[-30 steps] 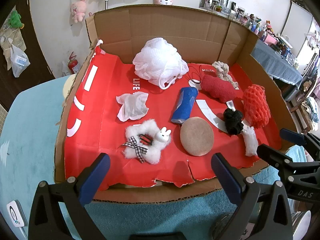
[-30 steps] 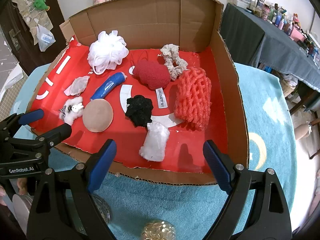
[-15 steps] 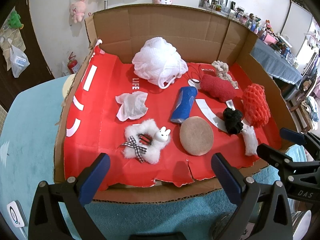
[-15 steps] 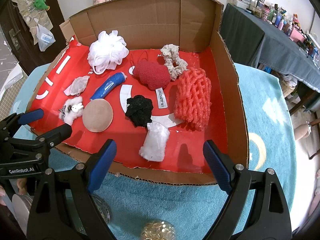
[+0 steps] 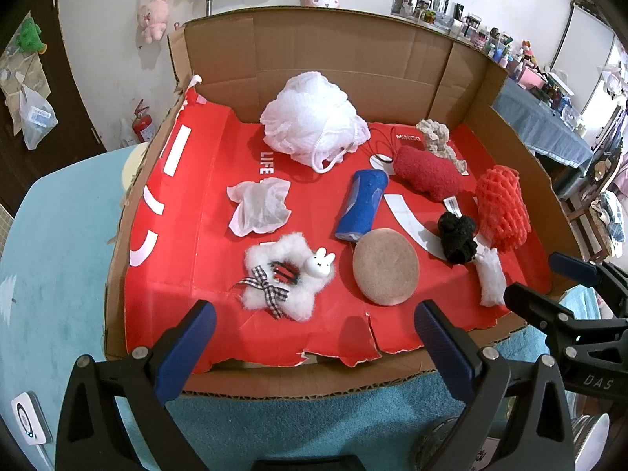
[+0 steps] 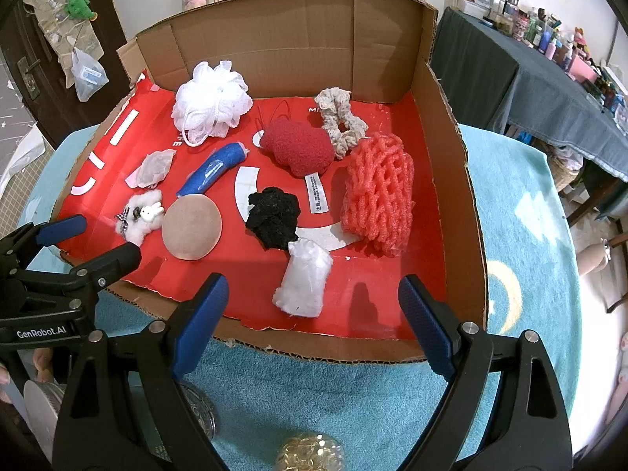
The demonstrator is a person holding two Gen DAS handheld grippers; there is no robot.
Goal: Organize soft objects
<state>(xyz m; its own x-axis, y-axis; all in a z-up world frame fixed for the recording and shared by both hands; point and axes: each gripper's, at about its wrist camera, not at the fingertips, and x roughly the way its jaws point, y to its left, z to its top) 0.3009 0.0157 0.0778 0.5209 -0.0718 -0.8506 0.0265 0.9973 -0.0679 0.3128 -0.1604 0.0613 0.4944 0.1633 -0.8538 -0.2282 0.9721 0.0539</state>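
A shallow cardboard box [image 5: 314, 386] lined in red holds the soft objects. In it lie a white bath pouf [image 5: 314, 125], a crumpled white mesh [image 5: 259, 206], a fluffy bunny scrunchie [image 5: 286, 278], a blue roll [image 5: 363, 204], a tan round puff [image 5: 384, 267], a red fuzzy piece [image 6: 298, 149], a black scrunchie [image 6: 274, 218], an orange foam net [image 6: 376, 192], a cream scrunchie [image 6: 339, 117] and a white wad [image 6: 304, 282]. My left gripper [image 5: 314, 329] hangs open over the box's near edge, empty. Beside it my right gripper [image 6: 312, 302] is open too, just short of the white wad.
The box sits on a teal cloth [image 6: 518, 235]. A gold wire ball [image 6: 310, 451] lies below the right gripper. A dark-covered table [image 6: 530, 78] crowded with bottles stands at the right. A small white device [image 5: 27, 424] lies at the near left.
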